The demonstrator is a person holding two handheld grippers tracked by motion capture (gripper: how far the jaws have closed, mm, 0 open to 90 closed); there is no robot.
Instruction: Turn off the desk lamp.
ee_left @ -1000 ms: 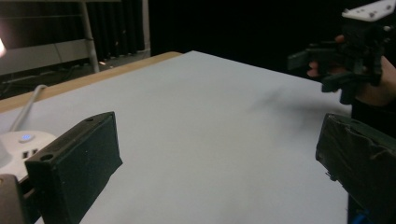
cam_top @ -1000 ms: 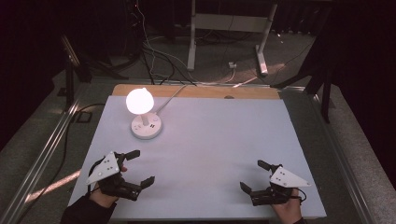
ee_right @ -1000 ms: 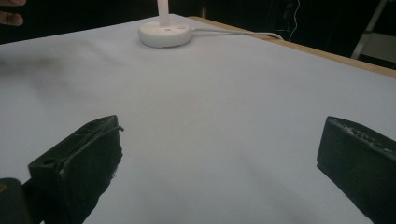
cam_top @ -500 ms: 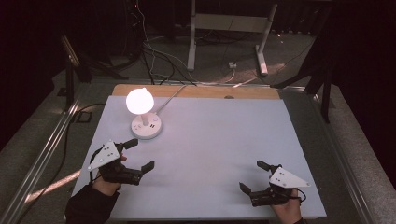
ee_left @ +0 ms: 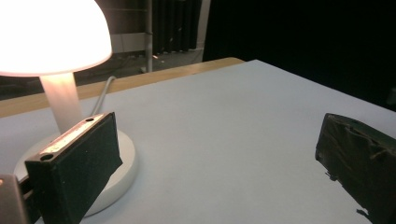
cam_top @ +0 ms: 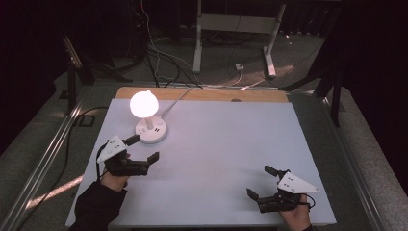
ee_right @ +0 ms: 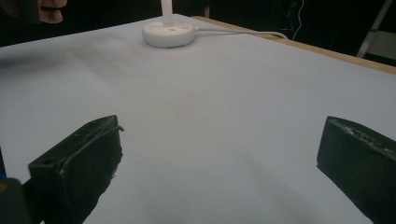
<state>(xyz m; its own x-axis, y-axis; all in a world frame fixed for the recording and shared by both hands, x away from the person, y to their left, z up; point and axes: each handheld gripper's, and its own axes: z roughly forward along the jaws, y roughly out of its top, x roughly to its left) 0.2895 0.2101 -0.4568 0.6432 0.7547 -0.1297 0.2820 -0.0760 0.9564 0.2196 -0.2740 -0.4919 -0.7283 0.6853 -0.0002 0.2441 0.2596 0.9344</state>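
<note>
Our lit white dome lamp (cam_top: pixel 146 115) stands upright; left gripper (cam_top: pixel 143 148) gapes wide beside its base, empty.

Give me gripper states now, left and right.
Left gripper: open, jaws wide apart, holding nothing, next to the lamp base.
Right gripper: open, jaws wide apart, holding nothing, over the table.

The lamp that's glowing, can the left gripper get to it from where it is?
Probably yes. The left gripper is open and already close beside the lamp; in the left gripper view one jaw overlaps the lamp's round base. Only bare table lies between them, with nothing in the way.
</note>
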